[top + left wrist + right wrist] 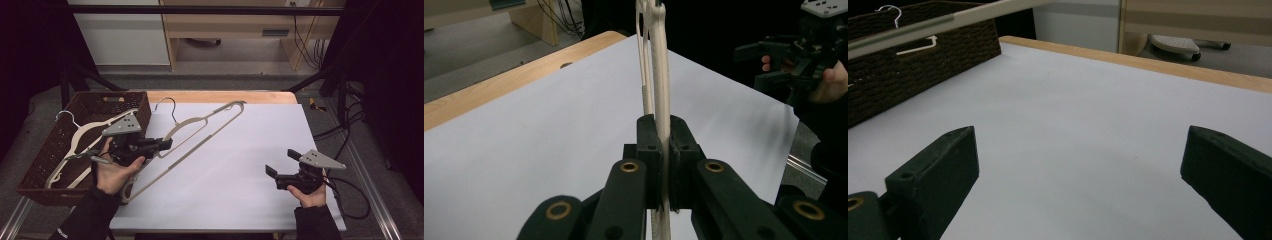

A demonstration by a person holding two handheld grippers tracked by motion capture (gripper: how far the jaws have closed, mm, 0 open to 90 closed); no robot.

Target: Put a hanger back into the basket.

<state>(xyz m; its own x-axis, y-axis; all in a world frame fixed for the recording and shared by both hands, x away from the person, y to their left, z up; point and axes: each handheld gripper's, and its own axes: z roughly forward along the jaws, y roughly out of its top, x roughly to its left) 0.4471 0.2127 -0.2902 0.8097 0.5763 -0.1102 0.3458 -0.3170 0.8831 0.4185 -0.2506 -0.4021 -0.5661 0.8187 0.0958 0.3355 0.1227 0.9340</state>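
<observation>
- The beige hanger (200, 131) is sitting clamped in your left claw (162, 145), its long frame stretching over the white sheet (250, 165) toward the far edge of the table (220, 96).
- In the left gripper view the two black jaws are pressing together on the hanger's (660, 75) thin bar, which is running up out of the top of the frame, so its hook is cut off there.
- From above, your left hand (112, 172) is covering the hanger's near corner, so you cannot make out whether that end is touching the sheet.
- Your right claw (281, 162) is standing apart with nothing between its jaws, hovering over the right side of the sheet.
- The woven basket (50, 150) is resting at the table's left edge, holding another hanger (85, 135) partly hidden behind your left gripper.
- Beyond the table, wooden furniture (240, 25) and trailing cables (307, 40) are showing against a dim room.
</observation>
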